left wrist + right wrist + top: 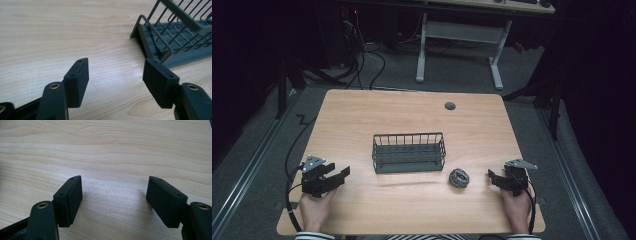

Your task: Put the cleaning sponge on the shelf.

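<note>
A dark wire basket (409,152) stands in the middle of the wooden table (362,115), with nothing visible inside it. To its right a small grey crumpled ball (459,177) lies on the wood. My left gripper (343,176) is held low near the front left corner, pointing right toward the basket. Its jaws are open with bare wood between them (116,67), and the basket's corner (180,12) lies ahead at the upper right. My right gripper (491,179) rests near the front right, pointing left at the ball. It is open over bare table (115,185).
A round cable hole (450,106) sits near the table's far edge. Beyond the table stand another desk's white legs (459,45), and cables (362,55) run across the floor. A black cable (292,155) trails off the table's left edge from the left gripper.
</note>
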A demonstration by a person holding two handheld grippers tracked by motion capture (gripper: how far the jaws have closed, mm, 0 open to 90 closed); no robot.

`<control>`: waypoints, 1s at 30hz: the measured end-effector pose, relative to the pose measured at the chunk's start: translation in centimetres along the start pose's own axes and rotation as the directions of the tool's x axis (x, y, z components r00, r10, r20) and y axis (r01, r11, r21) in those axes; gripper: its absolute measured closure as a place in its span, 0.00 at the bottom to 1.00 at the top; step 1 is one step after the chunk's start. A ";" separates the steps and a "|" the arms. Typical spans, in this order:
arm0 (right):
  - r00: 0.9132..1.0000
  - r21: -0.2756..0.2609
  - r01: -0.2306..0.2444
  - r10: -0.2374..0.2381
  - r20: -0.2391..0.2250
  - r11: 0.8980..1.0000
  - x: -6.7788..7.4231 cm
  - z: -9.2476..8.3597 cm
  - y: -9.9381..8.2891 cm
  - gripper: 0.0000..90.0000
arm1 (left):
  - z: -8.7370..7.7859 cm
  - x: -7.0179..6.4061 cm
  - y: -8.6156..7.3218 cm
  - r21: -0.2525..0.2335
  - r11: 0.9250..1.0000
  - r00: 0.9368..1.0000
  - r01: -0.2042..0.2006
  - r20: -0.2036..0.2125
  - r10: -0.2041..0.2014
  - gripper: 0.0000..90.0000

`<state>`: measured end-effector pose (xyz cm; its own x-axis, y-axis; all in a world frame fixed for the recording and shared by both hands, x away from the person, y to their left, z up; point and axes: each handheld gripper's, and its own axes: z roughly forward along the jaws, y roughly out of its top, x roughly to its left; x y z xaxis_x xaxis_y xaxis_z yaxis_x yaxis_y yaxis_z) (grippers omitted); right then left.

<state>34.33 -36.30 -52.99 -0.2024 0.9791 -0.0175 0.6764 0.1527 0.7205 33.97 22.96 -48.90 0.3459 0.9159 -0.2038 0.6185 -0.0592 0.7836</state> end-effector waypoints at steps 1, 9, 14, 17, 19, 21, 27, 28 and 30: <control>1.000 0.000 0.000 0.000 0.000 1.000 0.0 0.0 0.0 0.33 | 0.0 0.0 0.0 0.000 1.000 1.000 0.000 0.000 0.000 0.42; 1.000 0.000 -0.001 0.001 0.001 1.000 0.0 0.0 0.0 0.33 | 1.2 0.2 -1.3 0.020 1.000 1.000 0.010 -0.013 -0.010 0.42; 1.000 0.000 0.000 0.000 0.001 1.000 0.0 0.0 0.0 0.33 | 2.1 0.1 -1.9 0.033 0.999 1.000 -0.001 -0.024 0.002 0.41; 1.000 0.000 0.000 0.000 0.001 1.000 0.0 0.0 0.0 0.33 | 2.6 0.2 -2.1 0.038 0.999 0.999 0.002 -0.037 0.000 0.40; 1.000 0.000 0.001 -0.001 0.001 1.000 0.0 0.0 0.0 0.33 | 2.8 0.2 -2.1 0.039 0.999 0.999 0.000 -0.044 0.002 0.40; 1.000 0.000 -0.001 0.001 0.001 1.000 0.0 0.0 0.0 0.33 | 3.1 0.1 -2.2 0.040 0.999 0.998 -0.005 -0.058 0.007 0.40; 1.000 -0.001 0.002 -0.002 0.001 1.000 0.1 0.0 0.0 0.33 | 3.7 0.1 -2.3 0.045 0.999 0.995 -0.027 -0.091 0.031 0.39; 1.000 -0.001 0.002 -0.002 0.001 1.000 0.1 0.0 0.0 0.33 | 3.8 0.1 -2.3 0.044 0.999 0.995 -0.027 -0.095 0.031 0.39; 1.000 -0.001 0.002 -0.002 0.001 1.000 0.1 0.0 0.0 0.33 | 3.9 0.0 -2.3 0.044 0.998 0.993 -0.034 -0.111 0.039 0.39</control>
<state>34.28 -36.26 -53.00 -0.2030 0.9790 -0.0194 0.6755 0.1543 0.7211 35.34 21.56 -53.03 0.2894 0.9512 -0.1070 0.6368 -0.1078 0.7635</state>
